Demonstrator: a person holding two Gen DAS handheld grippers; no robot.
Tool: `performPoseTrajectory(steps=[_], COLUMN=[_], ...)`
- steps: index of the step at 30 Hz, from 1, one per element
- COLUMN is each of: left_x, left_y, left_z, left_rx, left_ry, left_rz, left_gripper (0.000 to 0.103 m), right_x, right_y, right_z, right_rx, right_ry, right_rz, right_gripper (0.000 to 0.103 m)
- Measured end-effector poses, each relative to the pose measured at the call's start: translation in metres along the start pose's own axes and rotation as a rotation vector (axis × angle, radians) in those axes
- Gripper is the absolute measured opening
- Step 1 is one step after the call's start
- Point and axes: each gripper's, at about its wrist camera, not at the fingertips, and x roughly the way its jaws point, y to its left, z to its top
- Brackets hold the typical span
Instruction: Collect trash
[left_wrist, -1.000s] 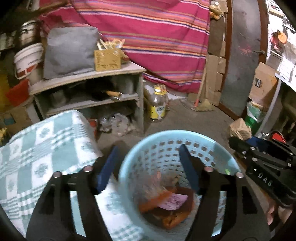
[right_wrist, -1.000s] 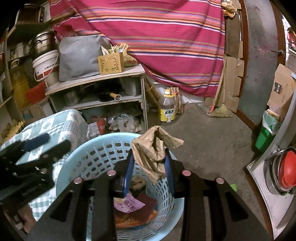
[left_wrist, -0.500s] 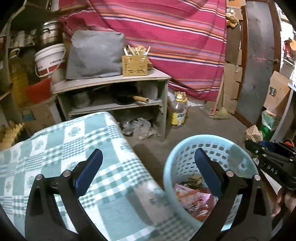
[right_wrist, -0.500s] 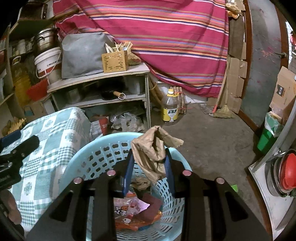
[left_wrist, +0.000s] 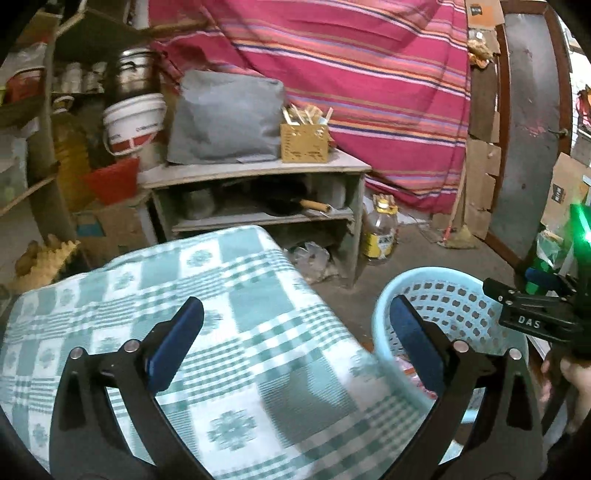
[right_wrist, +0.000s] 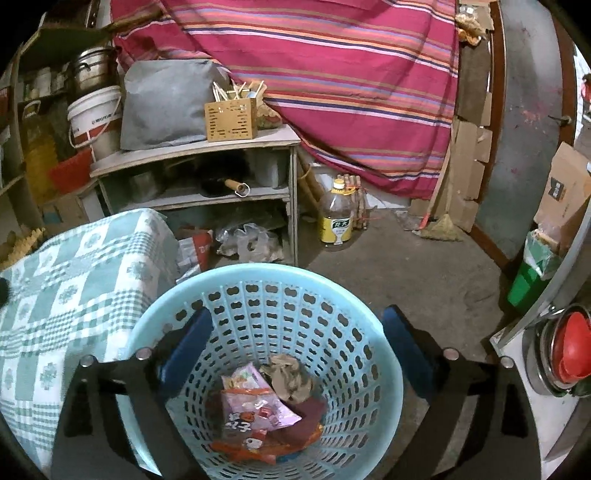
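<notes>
Trash in the basket, both my grippers empty, in a cluttered storeroom.

A green-checked cloth (left_wrist: 229, 332) covers the surface beside a pale blue perforated basket (right_wrist: 332, 295) on the concrete floor; behind stand a wooden shelf (right_wrist: 199, 147), an oil bottle (right_wrist: 335, 218) and a striped red blanket (right_wrist: 332, 74). My right gripper (right_wrist: 299, 343) angles down over the basket, jaws opening with nothing between them; the crumpled brown paper (right_wrist: 290, 376) lies inside on snack wrappers (right_wrist: 255, 410). My left gripper (left_wrist: 295, 339) is spread wide and empty above the cloth, tilted downward.
</notes>
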Motion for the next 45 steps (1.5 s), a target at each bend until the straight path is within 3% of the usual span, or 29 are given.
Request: performPoseTrajectory(steps=[8,16,27,31,35,39,45], left_x=[-0.051,-0.106,-0.164,-0.181,-0.191,-0.197,-0.202], left_y=[0.049,0.092,0.135,0.151,0.172,0.197,0.21], left_z=[-0.018,-0.052,-0.12,-0.135,-0.153,-0.167,-0.174], left_rx=[-0.033,-0.062,-0.087,-0.11,-0.128,-0.198,-0.221], left_ry=[-0.026,-0.054,-0.063,-0.078,-0.093,-0.084,-0.108], left_rz=[0.074,0.134,0.131,0.191,0.285,0.329,0.372], left_gripper=[0.098,0.098,0.098,0.098,0.098,0.098,0.098], right_x=[-0.021,-0.08,-0.15,-0.164,-0.177,-0.183,-0.187], right_y=[0.01,0.047,0.134,0.166,0.19,0.205,0.224], right_z=[-0.009,-0.027,-0.105,-0.129,-0.148,-0.154,-0.157], right_rx=[0.015,-0.002,-0.058,-0.109,-0.159,-0.165,-0.189], right_ry=[-0.026,-0.135,-0.166,-0.16,-0.189,-0.203,-0.242], right_rz=[0.013,0.076,0.212,0.272,0.271,0.289,0.268], right_gripper=[0.098,0.098,0.098,0.098,0.098,0.098,0.098])
